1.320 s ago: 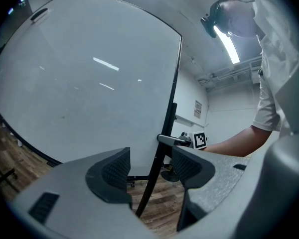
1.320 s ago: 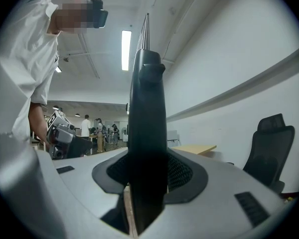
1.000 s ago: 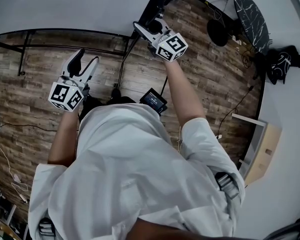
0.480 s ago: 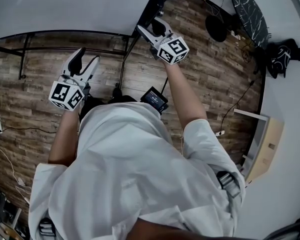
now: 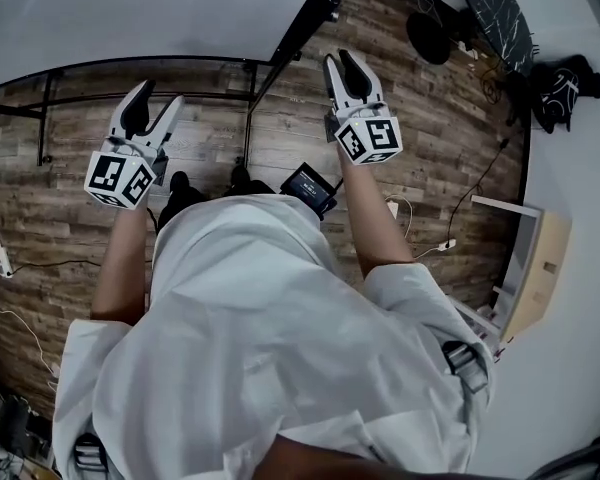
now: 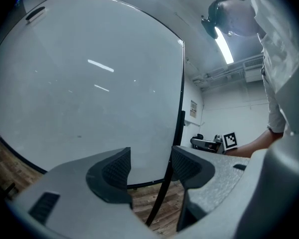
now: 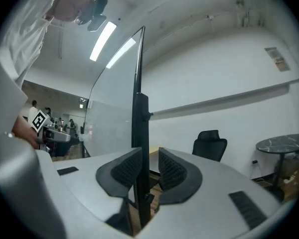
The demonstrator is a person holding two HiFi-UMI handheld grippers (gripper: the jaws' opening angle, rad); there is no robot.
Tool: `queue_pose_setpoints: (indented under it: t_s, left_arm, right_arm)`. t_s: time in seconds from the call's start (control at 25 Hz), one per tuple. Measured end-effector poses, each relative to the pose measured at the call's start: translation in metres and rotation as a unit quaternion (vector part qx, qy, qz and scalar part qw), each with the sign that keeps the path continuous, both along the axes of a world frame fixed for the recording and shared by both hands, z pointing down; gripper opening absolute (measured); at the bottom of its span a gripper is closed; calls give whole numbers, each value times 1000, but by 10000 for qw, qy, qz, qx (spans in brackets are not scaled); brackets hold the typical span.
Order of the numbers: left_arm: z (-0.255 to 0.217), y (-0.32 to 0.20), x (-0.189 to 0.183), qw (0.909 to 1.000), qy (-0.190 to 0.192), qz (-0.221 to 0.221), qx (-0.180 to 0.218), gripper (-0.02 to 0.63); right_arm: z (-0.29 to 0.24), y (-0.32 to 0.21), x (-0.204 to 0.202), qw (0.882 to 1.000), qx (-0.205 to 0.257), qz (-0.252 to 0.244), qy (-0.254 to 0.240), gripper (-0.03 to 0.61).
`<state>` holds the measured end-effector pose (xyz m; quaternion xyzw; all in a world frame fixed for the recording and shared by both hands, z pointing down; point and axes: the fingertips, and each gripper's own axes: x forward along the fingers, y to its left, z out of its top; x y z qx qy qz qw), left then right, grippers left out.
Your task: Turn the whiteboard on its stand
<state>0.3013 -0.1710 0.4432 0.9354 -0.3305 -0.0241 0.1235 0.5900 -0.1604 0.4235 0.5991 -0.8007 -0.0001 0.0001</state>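
The whiteboard (image 5: pixel 120 13) stands upright ahead of me, and its pale face fills the left gripper view (image 6: pixel 84 78). A black frame edge and stand post (image 5: pixel 292 40) close off its right side. My left gripper (image 5: pixel 146 106) faces the board with its jaws open and nothing between them. Off to the right of the post is my right gripper (image 5: pixel 342 64), clear of it. Its jaws have just been closing to a narrow gap and hold nothing. In the right gripper view the post (image 7: pixel 141 133) shows through that gap, farther ahead.
A wood-plank floor (image 5: pixel 430 168) runs under the stand. A round marble table (image 5: pixel 495 18), dark bags (image 5: pixel 565 113) and cables lie at the right. A wooden shelf unit (image 5: pixel 535 278) stands near the right wall. An office chair (image 7: pixel 209 144) sits beyond the post.
My right gripper has come off the board's edge post, swung to the right and turned. The left gripper has shifted a little forward towards the board.
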Motion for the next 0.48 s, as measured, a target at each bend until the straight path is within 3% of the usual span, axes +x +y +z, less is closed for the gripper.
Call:
queue_pose_setpoints:
  t_s: [0.28,0.48]
  left_arm:
    - [-15,-30,-55,9992,-135,314,222,246]
    - [-25,-49,-101,9981,-68,486,370,200]
  right_arm:
    - [-31,24,-60,9988,82,488,-63,8]
    - [-55,36,-116,9975,260,637,-129,-3]
